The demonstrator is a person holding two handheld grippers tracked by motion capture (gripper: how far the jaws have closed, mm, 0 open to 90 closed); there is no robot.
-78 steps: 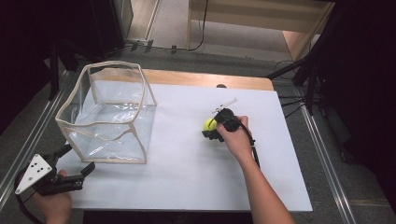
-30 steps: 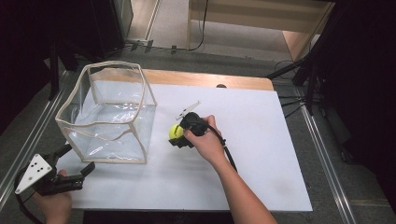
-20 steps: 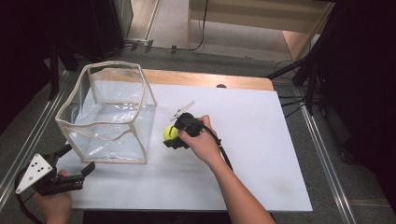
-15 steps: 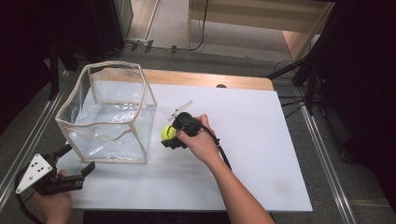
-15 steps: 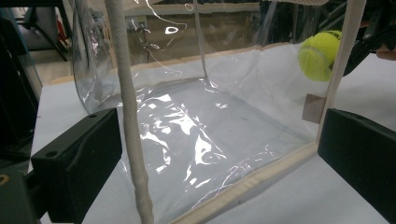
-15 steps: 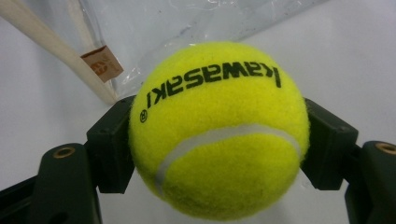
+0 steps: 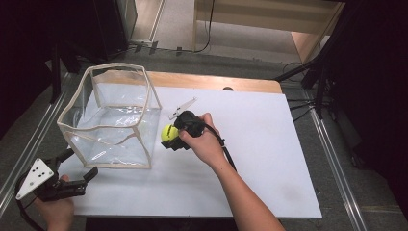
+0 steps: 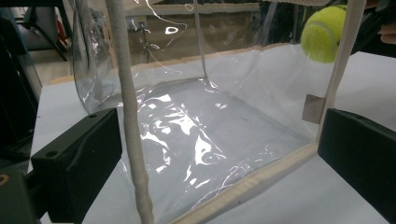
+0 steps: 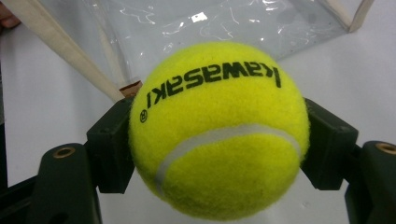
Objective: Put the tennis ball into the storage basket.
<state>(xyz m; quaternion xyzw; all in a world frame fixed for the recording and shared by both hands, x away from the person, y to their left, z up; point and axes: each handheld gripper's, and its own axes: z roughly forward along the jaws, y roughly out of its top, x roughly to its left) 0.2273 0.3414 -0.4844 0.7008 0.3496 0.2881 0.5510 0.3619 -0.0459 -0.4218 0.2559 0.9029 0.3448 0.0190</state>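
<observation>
A yellow tennis ball [image 7: 169,132] [image 9: 219,130] printed "kawasaki" is clamped between the jaws of my right gripper [image 7: 172,135], which is shut on it just right of the clear plastic box [image 7: 108,118]. Through the box's wall the ball [image 8: 323,33] appears at the upper right of the left gripper view. The see-through box [image 8: 187,121] has cream fabric edging and an open top. My left gripper [image 7: 79,166] rests at the table's front left corner, open, its two black jaws on either side of the box's near corner without touching it.
The white table top [image 7: 269,144] has free room right of the hand. A wooden strip [image 7: 216,83] runs along its far edge. Metal rails and dark stands flank the table on both sides.
My right gripper has carried the ball leftward and a little upward, from mid-table to right beside the box's wall. The left gripper has stayed still.
</observation>
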